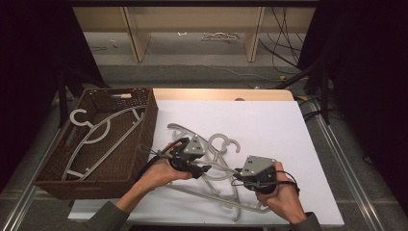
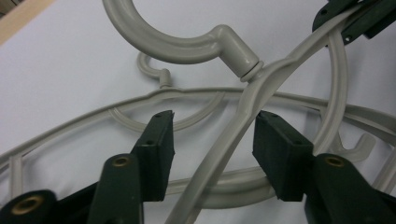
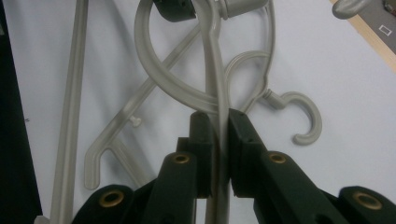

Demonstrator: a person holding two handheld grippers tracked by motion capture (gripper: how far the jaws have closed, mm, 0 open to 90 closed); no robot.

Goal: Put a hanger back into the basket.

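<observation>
Several grey plastic hangers point(image 1: 219, 185) lie tangled on the white table point(image 1: 269, 125). My right gripper point(image 3: 218, 125) is shut on a thin arm of one hanger point(image 3: 215, 70), which runs up between its jaws. In the high view my right gripper point(image 1: 236, 172) points left at the pile. My left gripper point(image 2: 212, 137) is open, its jaws standing on either side of the same hanger's arm point(image 2: 233, 135), just below the hook's neck point(image 2: 238, 51). From above, my left gripper point(image 1: 206, 168) sits at the pile's left side. The right gripper's jaws point(image 2: 348, 18) hold the arm farther along.
A brown wicker basket point(image 1: 146, 122) stands at the table's left edge with a few grey hangers point(image 1: 96, 134) inside. The table's wooden far edge point(image 1: 216, 94) runs behind. Bare white surface lies to the right and far side of the pile.
</observation>
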